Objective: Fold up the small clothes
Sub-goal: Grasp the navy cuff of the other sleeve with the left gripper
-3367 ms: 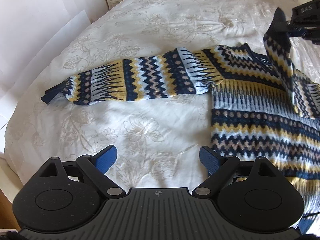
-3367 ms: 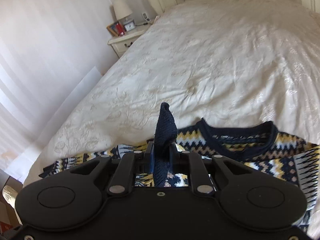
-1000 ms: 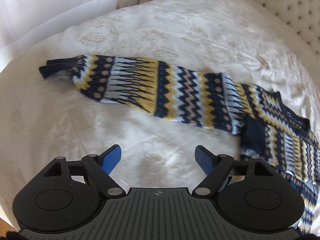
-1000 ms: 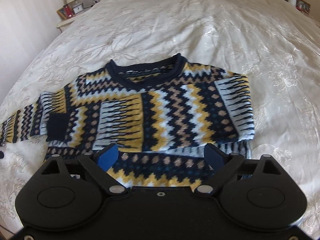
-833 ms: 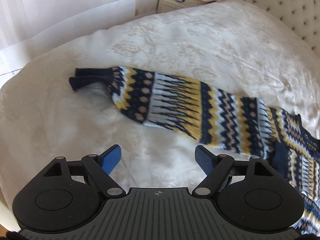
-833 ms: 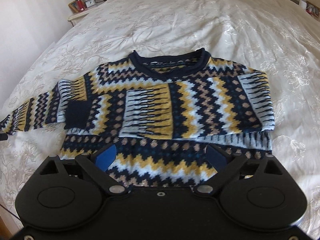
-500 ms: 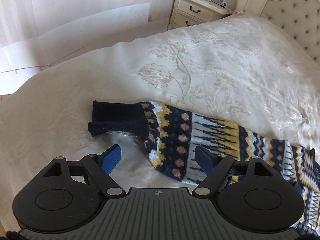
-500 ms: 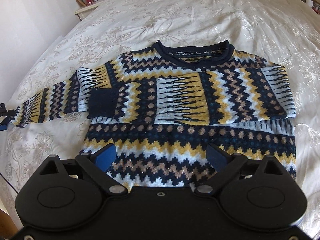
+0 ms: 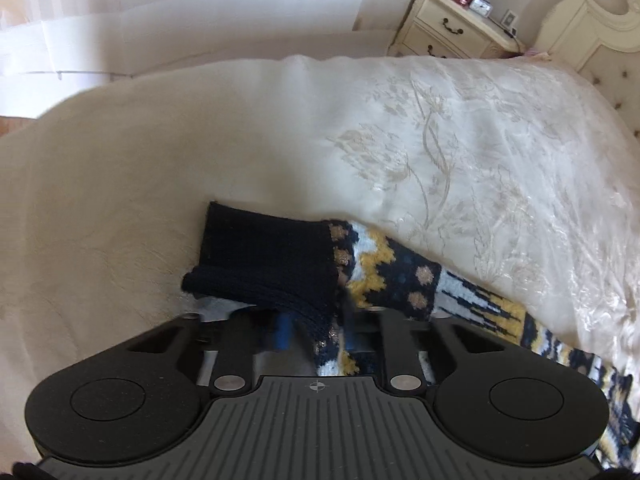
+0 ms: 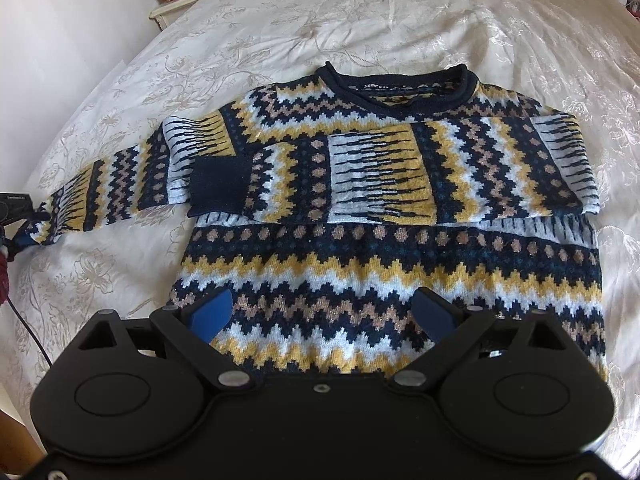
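Note:
A knitted sweater (image 10: 400, 208) in navy, yellow, white and tan zigzags lies flat on the bed, collar away from me. One sleeve is folded across the chest, its navy cuff (image 10: 220, 188) near the middle left. The other sleeve (image 10: 112, 188) stretches out to the left. In the left wrist view my left gripper (image 9: 318, 332) is closing its jaws on that sleeve's navy cuff (image 9: 264, 256), with the knit bunched between the blue pads. My right gripper (image 10: 324, 312) hovers open over the sweater's lower body, nothing between its fingers.
The cream embroidered bedspread (image 9: 440, 152) covers the bed, and its edge drops away just left of the cuff. A cream nightstand (image 9: 452, 28) with a lamp and small items stands by the tufted headboard (image 9: 600, 40). White sheets (image 9: 180, 16) lie on the floor.
My left gripper has travelled along the outstretched sleeve to its end and gone from wide open to closed around the cuff. The right gripper drew back a little and stays open.

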